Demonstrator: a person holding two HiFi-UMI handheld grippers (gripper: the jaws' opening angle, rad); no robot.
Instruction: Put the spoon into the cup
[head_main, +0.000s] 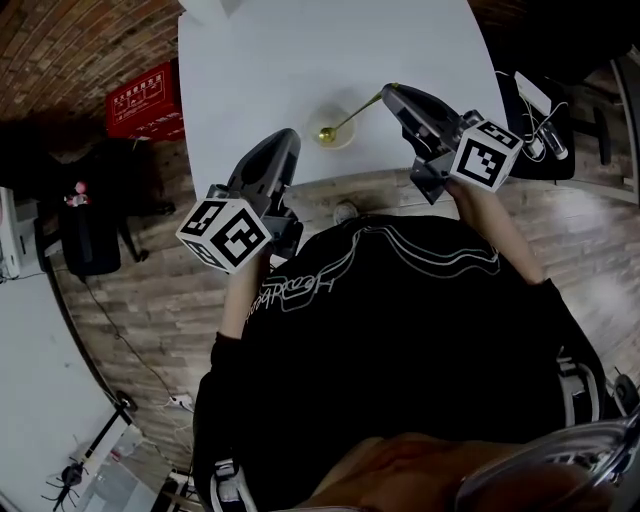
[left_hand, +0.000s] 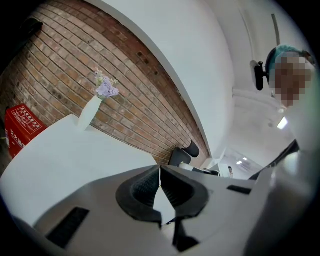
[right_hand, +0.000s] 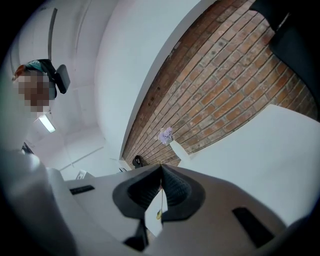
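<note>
Cup (head_main: 333, 130) sat on the surface (head_main: 280, 60), close to its near edge, between the two grippers. Left gripper (head_main: 290, 136) was just left of the cup, over that edge. Right gripper (head_main: 389, 91) was right of the cup and farther in, with the spoon (head_main: 352, 112) handle between its jaws. The spoon ran down-left and its bowl end was at the cup; contact unclear. Vase (left_hand: 91, 113) stood at the far end of the surface, brick wall (left_hand: 135, 95) behind it. Crate (head_main: 146, 100) was on the floor (head_main: 150, 290), left of the surface.
</note>
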